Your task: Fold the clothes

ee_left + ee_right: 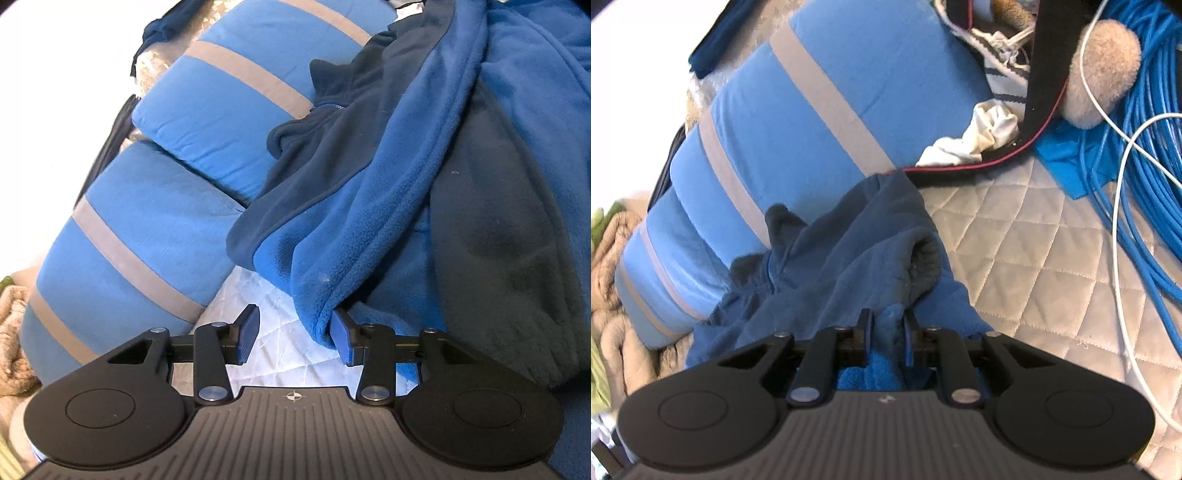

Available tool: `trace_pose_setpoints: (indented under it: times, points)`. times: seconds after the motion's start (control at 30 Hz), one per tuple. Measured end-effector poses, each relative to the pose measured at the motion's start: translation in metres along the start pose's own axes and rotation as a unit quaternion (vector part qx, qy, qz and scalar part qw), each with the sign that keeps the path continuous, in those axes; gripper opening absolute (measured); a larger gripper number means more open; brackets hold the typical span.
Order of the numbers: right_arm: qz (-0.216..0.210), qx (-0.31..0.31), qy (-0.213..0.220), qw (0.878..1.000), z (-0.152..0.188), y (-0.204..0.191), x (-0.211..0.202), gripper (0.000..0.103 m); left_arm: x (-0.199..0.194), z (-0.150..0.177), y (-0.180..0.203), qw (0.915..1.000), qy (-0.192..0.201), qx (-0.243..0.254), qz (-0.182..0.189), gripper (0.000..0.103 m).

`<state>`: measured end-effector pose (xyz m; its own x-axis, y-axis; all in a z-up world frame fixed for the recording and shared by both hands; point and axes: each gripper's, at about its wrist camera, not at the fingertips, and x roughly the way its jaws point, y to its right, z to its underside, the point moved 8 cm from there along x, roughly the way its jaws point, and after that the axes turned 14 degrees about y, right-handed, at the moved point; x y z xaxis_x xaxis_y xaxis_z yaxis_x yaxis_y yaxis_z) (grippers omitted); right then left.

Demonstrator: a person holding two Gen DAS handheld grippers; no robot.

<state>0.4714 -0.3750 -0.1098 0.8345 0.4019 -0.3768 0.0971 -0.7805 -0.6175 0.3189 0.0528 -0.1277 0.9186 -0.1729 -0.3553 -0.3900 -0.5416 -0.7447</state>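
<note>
A blue fleece jacket [406, 166] with navy panels lies bunched over the right half of the left wrist view. My left gripper [295, 334] stands open above the quilted cover. A hanging fold of the fleece brushes its right pad [341, 338], while the left pad [249, 332] is bare. In the right wrist view the same jacket [849, 258] rises in a heap just ahead of my right gripper [886, 332]. Its jaws stand narrow and pinch a fold of the blue fleece between the pads.
Two blue pillows with grey stripes [221, 110] [812, 110] lie to the left, on a pale quilted bed cover [1015, 258]. At the right are coiled blue cable [1145, 184], a white cord [1123, 221], a black strap [1038, 74] and a white cloth [979, 136]. A beige knit blanket [609, 258] lies far left.
</note>
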Motion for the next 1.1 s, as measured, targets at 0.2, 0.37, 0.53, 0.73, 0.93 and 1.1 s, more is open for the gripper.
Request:
trace_pose_setpoints:
  times: [0.2,0.37,0.53,0.73,0.93,1.1]
  points:
    - [0.018,-0.014,0.007,1.0,-0.009,-0.006,0.003,0.015,-0.004,0.001,0.023,0.9969,-0.033,0.05,0.051,0.009]
    - [0.013,-0.016,-0.004,1.0,-0.004,0.0,0.002,0.016,-0.029,-0.018,-0.009,0.9923,-0.027,-0.079,0.092,0.014]
    - [0.009,-0.008,-0.008,1.0,-0.001,0.006,0.003,0.016,-0.001,-0.033,-0.077,0.9518,0.02,-0.301,0.057,0.035]
    - [0.009,0.006,-0.008,1.0,0.001,0.009,0.005,0.016,0.095,-0.016,-0.102,0.89,0.019,-0.451,0.062,0.032]
    - [0.005,0.003,-0.011,1.0,0.003,0.012,0.004,0.016,0.175,0.015,-0.092,0.8707,-0.041,-0.489,0.035,0.017]
    - [0.0,-0.012,-0.014,1.0,0.004,0.013,0.004,0.016,0.203,0.031,-0.099,0.8697,-0.063,-0.489,0.006,0.007]
